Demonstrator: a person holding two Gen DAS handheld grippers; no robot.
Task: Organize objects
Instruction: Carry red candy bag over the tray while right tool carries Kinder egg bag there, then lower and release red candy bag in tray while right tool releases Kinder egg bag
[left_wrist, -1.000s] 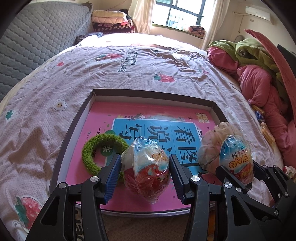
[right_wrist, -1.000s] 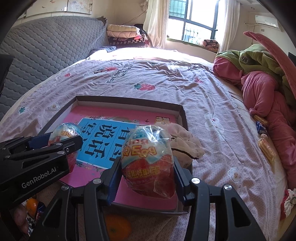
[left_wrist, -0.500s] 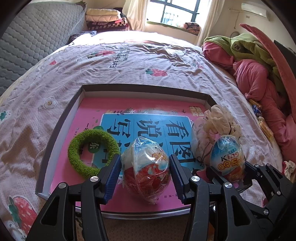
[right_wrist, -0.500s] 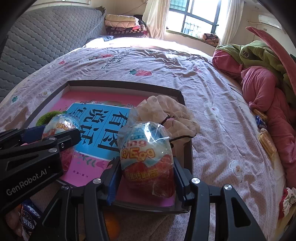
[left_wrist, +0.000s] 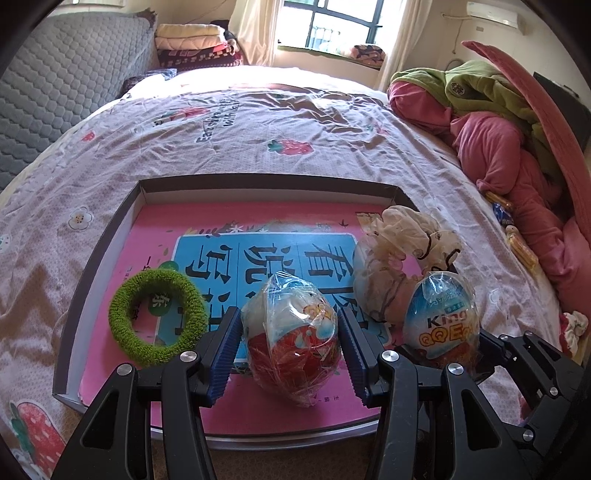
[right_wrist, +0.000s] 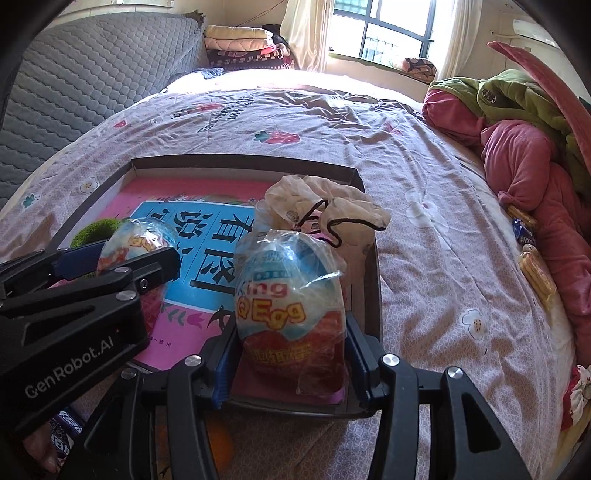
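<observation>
A home bedroom: bed (left_wrist: 258, 122) with patterned sheet, folded blankets (left_wrist: 192, 40), curtained window (left_wrist: 332, 22).

Bedspread (left_wrist: 258, 122) with strawberry print, grey quilted headboard (left_wrist: 66, 85) left, folded blankets (left_wrist: 192, 42) stacked by window (left_wrist: 328, 22). Pink and green bedding heap (left_wrist: 491, 118) right, AC unit (left_wrist: 495, 16) on wall.

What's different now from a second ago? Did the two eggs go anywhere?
Both eggs were carried further over the tray: the left gripper brought its egg in beside the green ring, and the right gripper brought its egg up to the cloth pouch. Nothing was picked up or let go. Ring, pouch and tray stayed put.
</observation>
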